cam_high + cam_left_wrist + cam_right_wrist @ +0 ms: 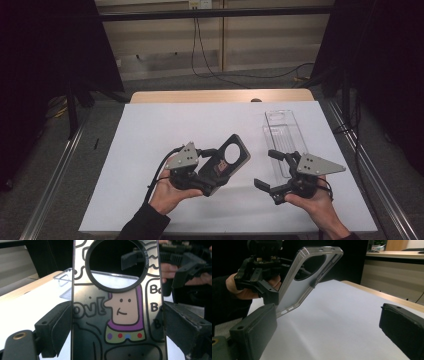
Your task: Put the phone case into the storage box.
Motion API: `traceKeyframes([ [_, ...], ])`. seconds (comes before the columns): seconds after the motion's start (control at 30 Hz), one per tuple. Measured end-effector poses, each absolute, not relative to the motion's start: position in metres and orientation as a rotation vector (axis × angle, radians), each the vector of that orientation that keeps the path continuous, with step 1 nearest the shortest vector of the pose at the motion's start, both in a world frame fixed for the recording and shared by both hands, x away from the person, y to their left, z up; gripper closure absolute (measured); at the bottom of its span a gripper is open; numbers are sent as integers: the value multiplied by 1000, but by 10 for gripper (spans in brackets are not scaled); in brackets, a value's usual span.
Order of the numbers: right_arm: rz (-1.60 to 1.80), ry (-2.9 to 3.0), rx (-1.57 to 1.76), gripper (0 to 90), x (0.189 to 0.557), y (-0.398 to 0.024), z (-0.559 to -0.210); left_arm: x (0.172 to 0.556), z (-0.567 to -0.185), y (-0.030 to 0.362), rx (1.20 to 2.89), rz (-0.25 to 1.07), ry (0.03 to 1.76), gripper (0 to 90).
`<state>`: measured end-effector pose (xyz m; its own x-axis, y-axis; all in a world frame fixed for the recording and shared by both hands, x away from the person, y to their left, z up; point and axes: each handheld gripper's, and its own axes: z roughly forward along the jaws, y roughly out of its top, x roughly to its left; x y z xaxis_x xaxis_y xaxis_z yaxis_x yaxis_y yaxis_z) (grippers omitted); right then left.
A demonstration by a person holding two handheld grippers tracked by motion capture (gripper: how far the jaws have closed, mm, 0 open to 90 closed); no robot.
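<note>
A dark phone case (229, 161) with a big round camera hole is held tilted above the white sheet by my left gripper (212, 169), whose jaws are shut on its two long sides. In the left gripper view the case (120, 315) shows a cartoon figure and lettering between the two pads. The right gripper view shows the case's grey inner face (297, 287) and the left gripper (262, 272) clamped on it. My right gripper (265, 168) hovers to the right of the case, jaws open with nothing between them (329, 325); it also appears behind the case as the right gripper (180, 267).
A clear plastic box (282, 132) lies on the white sheet (165, 125) at the right, just beyond the right gripper. The sheet covers a wooden table (200, 96). Metal rails run along both sides, and cables lie on the floor behind.
</note>
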<state>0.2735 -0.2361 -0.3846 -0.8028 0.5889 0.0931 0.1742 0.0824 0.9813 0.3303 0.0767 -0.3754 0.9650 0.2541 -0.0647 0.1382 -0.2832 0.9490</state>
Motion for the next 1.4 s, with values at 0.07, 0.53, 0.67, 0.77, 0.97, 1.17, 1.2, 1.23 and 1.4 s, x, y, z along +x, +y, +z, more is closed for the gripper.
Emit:
traceKeyframes([
  [0.07,1764,2060,737,5,275,-235,-384,329,-375,76,1879,108,269,122],
  [0.53,1858,2126,646,4,286,-231,-376,324,-380,70,1888,63,214,122],
  [0.67,1863,2155,618,0,286,-230,-376,323,-382,68,1892,49,200,123],
  [0.77,1867,2175,605,0,288,-229,-376,323,-383,68,1900,29,185,122],
  [0.97,1865,2250,523,5,292,-226,-374,321,-384,65,1916,22,163,123],
  [1.17,1868,2291,477,0,297,-223,-371,322,-384,65,1911,-6,152,122],
  [1.2,1872,2296,465,0,298,-223,-371,321,-384,65,1912,-13,150,122],
  [1.23,1876,2298,459,0,299,-222,-371,321,-384,65,1914,-14,146,122],
  [1.4,1877,2345,422,8,301,-220,-372,320,-385,63,1921,-29,135,122],
])
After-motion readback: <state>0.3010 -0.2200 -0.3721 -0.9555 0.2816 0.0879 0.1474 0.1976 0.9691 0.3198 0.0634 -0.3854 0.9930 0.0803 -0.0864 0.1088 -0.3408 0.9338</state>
